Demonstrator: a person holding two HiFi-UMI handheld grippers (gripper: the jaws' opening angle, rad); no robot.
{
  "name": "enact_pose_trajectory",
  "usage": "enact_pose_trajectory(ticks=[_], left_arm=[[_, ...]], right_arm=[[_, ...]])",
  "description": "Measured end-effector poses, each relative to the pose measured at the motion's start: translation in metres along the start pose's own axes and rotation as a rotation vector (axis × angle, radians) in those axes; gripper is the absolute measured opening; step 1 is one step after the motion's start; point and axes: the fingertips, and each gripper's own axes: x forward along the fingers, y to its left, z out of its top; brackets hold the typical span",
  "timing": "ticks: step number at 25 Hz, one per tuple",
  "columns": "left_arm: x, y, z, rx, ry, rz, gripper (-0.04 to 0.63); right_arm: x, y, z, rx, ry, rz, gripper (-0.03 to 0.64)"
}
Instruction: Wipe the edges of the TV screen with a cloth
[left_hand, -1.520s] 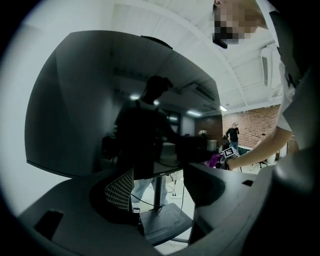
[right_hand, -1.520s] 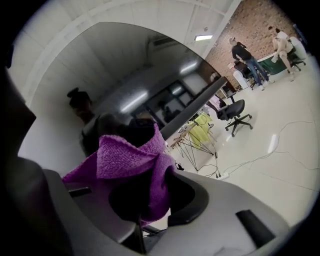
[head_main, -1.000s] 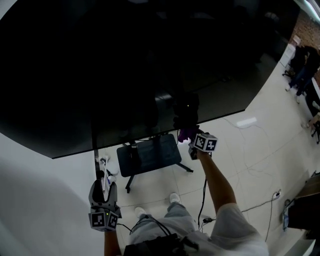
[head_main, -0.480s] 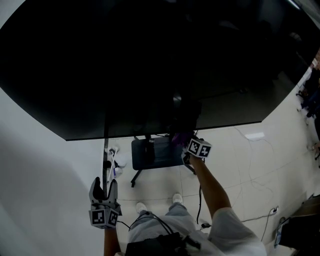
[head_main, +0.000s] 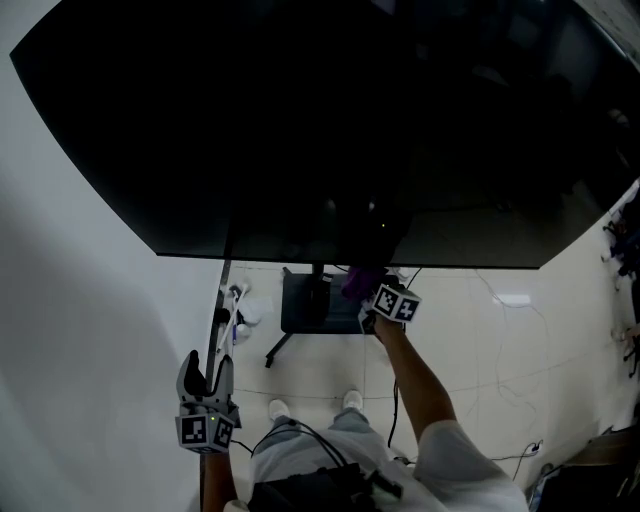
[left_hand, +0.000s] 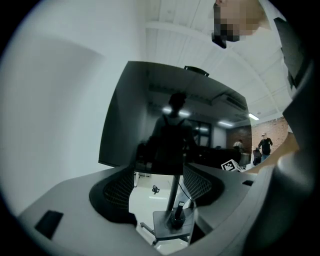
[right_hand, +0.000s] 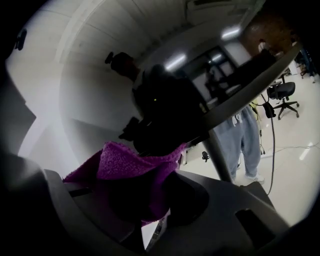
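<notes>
Though dim, shows pale glossy floor tiles (head_main: 500, 330) and a white wall (head_main: 80, 300) around a wide, flat black TV screen (head_main: 320, 120). Clamps a fuzzy purple cloth (right_hand: 130, 165) in the right gripper (right_hand: 145, 200) at the screen's bottom edge. Holds the left gripper (head_main: 207, 370) low, jaws wide apart, empty.

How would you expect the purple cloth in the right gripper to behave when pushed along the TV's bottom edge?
Probably floppy: the purple cloth bunches and folds in the right gripper. Its fuzzy pile likely drags rather than slips.
</notes>
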Motion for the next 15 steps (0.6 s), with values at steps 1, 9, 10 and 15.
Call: enact_pose_trajectory(ticks=[1,9,10,15], left_arm=[[-0.001,0.002,0.004,-0.003,-0.002,0.006,0.305],[-0.039,0.076,-0.014,-0.022,-0.030,0.128,0.305],[-0.043,0.080,-0.010,-0.029,-0.029,0.139,0.305],[-0.068,0.113,-0.008,-0.034,-0.025,0.192,0.305]], right_arm=[[0.007,0.010,-0.005,0.006,0.009,0.012,0.055],[0.074,0.094,-0.056,-0.005,0.064,0.145,0.055],[0.083,0.104,-0.062,-0.011,0.072,0.155,0.055],[0.118,0.148,-0.084,-0.015,0.079,0.192,0.055]])
